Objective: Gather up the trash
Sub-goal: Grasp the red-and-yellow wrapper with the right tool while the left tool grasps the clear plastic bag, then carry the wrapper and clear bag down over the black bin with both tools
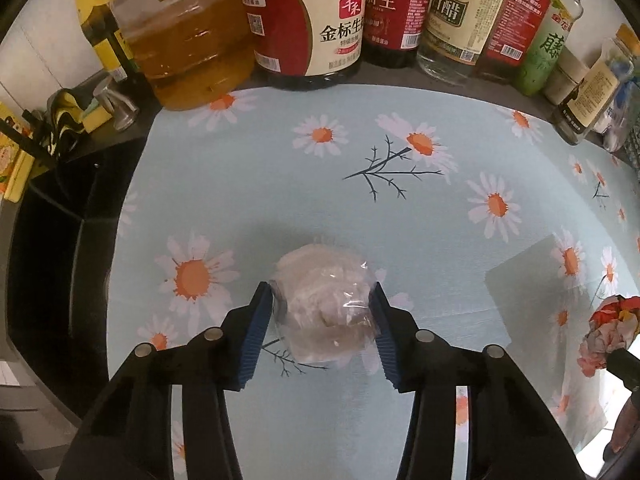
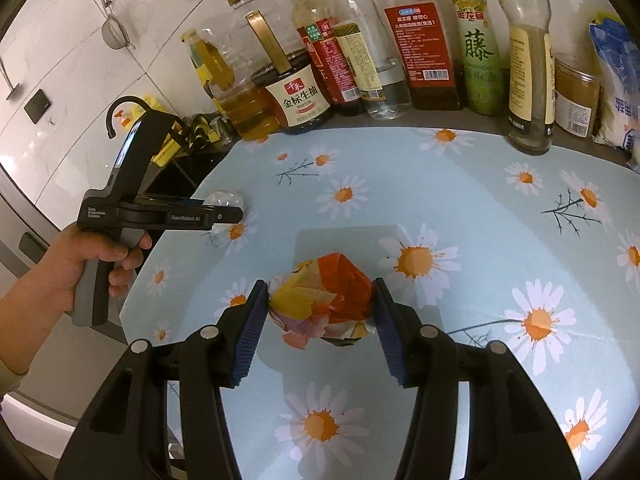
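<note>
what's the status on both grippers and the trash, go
Left gripper clamped on clear plastic wad. Right gripper clamped on colourful paper ball. Daisy cloth ahead clear; bottles behind.

Lying on the surface (image 1: 440, 216) between the left tongs (image 1: 320, 300): a plastic wad (image 1: 324, 300). Sitting right of it, between the right tongs (image 2: 320, 300): a paper wad (image 2: 324, 300). Standing behind both, along the wall: bottles (image 2: 360, 60).

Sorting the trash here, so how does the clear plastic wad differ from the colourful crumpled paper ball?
The clear plastic wad is pale and see-through; the colourful crumpled paper ball is opaque orange, yellow and pink. The left gripper clamps the wad, the right gripper the ball. Both are crumpled, fist-like lumps.
</note>
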Motion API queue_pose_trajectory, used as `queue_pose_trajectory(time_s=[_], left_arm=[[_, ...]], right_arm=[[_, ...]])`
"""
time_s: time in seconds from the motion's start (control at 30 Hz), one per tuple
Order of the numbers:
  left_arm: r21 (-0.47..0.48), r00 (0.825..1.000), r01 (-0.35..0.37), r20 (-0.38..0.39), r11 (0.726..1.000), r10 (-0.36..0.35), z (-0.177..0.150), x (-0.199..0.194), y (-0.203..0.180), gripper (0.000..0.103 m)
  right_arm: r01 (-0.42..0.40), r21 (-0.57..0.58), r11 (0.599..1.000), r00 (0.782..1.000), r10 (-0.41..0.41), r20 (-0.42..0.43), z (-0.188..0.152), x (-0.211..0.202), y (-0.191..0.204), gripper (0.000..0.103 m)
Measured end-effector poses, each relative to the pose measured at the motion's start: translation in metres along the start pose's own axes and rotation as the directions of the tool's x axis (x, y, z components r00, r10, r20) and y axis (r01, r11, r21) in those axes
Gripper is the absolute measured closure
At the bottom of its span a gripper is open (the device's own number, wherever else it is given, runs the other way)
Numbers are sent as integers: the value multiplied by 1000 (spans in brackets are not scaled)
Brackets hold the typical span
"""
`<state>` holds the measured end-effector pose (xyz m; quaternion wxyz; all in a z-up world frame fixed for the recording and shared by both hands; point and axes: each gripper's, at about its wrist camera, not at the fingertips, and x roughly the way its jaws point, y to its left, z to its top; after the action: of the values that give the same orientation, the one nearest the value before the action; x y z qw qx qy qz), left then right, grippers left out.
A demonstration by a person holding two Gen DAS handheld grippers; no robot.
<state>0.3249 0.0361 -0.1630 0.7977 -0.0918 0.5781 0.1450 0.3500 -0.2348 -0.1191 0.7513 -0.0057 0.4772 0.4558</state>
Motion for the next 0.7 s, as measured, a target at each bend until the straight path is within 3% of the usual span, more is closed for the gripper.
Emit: queue_pose_trajectory(time_s=[0.33,0.7], left_arm=[[18,999,30,32,999,-31,-21,-27,-3,58],[64,988,111,96,992,-117,-60,-78,0,58]], right_arm=[[19,6,1000,1000,-19,17,-8,-9,13,50],[46,-9,999,998,-45,40,-19,-17,53,50]])
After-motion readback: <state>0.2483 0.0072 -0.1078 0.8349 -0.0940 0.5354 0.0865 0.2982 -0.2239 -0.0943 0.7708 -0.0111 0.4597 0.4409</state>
